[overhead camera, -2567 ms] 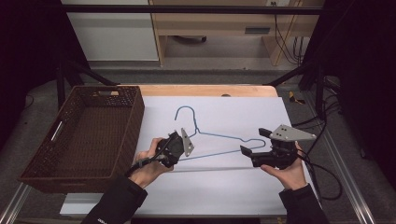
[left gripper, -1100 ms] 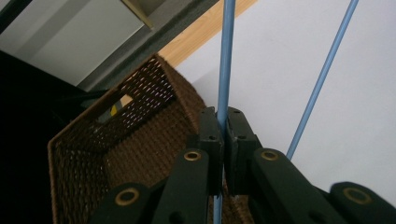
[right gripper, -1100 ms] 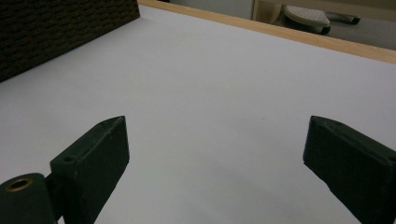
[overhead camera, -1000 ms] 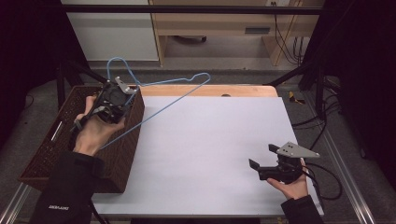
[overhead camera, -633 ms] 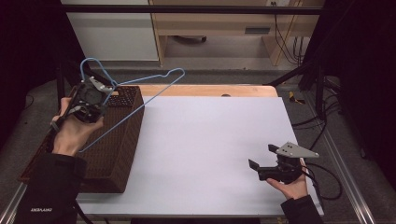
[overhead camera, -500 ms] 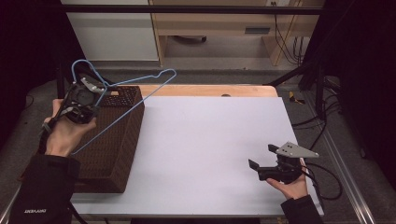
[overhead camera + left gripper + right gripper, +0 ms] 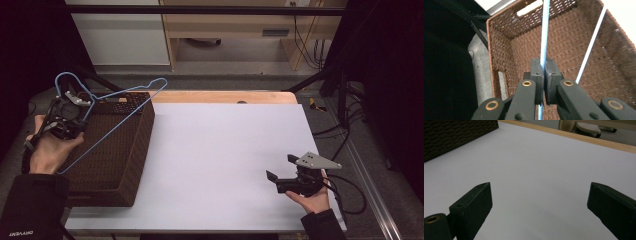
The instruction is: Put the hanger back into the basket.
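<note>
A light blue wire hanger (image 7: 116, 111) hangs tilted above the brown wicker basket (image 7: 131, 165) at the table's left side. My left gripper (image 7: 65, 117) is shut on one of its wires. In the left gripper view the pads clamp the blue wire (image 7: 544, 45) over the basket's inside (image 7: 564, 47), and a second wire (image 7: 591, 45) runs to the right. My right gripper (image 7: 281, 176) rests low over the white table top (image 7: 225, 150) at the front right, jaws wide apart with nothing between them (image 7: 540, 202).
The basket's side (image 7: 454, 137) is far off in the right gripper view. A wooden strip (image 7: 225, 96) edges the table's far side. Black cables (image 7: 345, 192) trail from the right gripper off the table's right edge. A dark frame post (image 7: 345, 75) stands at the back right.
The left gripper carried the hanger from the table's middle leftward and up, over the basket, and keeps drifting left. The right gripper let go of the hanger early and has stayed still, open.
</note>
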A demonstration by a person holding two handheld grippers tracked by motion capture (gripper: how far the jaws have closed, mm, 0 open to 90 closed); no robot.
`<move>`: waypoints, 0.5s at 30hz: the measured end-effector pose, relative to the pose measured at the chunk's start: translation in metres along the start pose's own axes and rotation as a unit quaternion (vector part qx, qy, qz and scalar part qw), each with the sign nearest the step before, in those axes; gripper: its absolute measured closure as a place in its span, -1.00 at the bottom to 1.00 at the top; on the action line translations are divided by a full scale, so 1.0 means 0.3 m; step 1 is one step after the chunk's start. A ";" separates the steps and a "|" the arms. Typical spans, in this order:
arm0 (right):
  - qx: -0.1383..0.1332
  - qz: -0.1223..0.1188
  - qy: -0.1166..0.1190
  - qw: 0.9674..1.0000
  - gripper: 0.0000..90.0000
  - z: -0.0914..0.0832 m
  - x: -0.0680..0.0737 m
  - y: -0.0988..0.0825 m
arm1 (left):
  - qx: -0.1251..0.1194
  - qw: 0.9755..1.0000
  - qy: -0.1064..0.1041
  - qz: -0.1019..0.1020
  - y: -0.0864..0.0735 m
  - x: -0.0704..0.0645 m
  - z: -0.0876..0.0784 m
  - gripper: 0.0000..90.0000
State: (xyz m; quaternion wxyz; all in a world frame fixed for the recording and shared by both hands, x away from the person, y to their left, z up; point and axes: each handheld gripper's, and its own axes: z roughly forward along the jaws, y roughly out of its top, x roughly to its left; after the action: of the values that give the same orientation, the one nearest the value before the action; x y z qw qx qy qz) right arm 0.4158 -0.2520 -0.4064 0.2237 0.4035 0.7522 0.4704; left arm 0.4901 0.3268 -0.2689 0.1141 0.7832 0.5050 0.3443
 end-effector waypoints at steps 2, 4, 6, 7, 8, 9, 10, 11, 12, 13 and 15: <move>0.000 0.001 0.000 1.000 -0.86 0.000 0.001 0.000 | 0.001 1.000 0.002 -0.006 -0.012 0.011 0.011 0.93; -0.002 0.000 0.000 1.000 -0.86 -0.002 0.000 0.000 | 0.006 1.000 0.004 -0.010 -0.025 0.021 0.023 0.93; -0.004 0.000 -0.001 1.000 -0.86 -0.004 -0.001 0.001 | 0.012 1.000 0.006 -0.013 -0.039 0.030 0.038 0.93; -0.005 -0.001 0.000 1.000 -0.86 -0.004 -0.001 0.001 | 0.016 1.000 0.010 -0.013 -0.046 0.035 0.045 0.93; -0.005 0.001 0.000 1.000 -0.86 -0.005 -0.001 0.001 | 0.020 1.000 0.012 -0.013 -0.054 0.041 0.051 0.93; -0.006 0.001 0.000 1.000 -0.86 -0.005 -0.001 0.001 | 0.024 1.000 0.013 -0.013 -0.061 0.046 0.057 0.93; -0.005 0.001 0.000 1.000 -0.86 -0.005 -0.001 0.001 | 0.028 0.999 0.015 -0.013 -0.069 0.052 0.063 0.93; -0.005 0.000 0.000 1.000 -0.86 -0.005 -0.001 0.001 | 0.030 0.999 0.019 -0.013 -0.076 0.056 0.069 0.93; -0.005 -0.001 -0.001 1.000 -0.86 -0.004 -0.001 0.001 | 0.034 0.999 0.022 -0.012 -0.083 0.059 0.074 0.93; -0.004 -0.001 -0.001 1.000 -0.86 -0.004 -0.001 0.001 | 0.038 0.999 0.024 -0.012 -0.089 0.064 0.080 0.93; -0.003 -0.002 -0.002 1.000 -0.86 -0.003 -0.001 0.000 | 0.037 0.999 0.025 -0.020 -0.103 0.070 0.094 0.93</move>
State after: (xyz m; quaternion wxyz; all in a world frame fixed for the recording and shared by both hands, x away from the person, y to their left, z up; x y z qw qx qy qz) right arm 0.4154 -0.2527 -0.4059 0.2271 0.4022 0.7510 0.4718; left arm 0.4918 0.3642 -0.2970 0.0792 0.7675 0.5361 0.3425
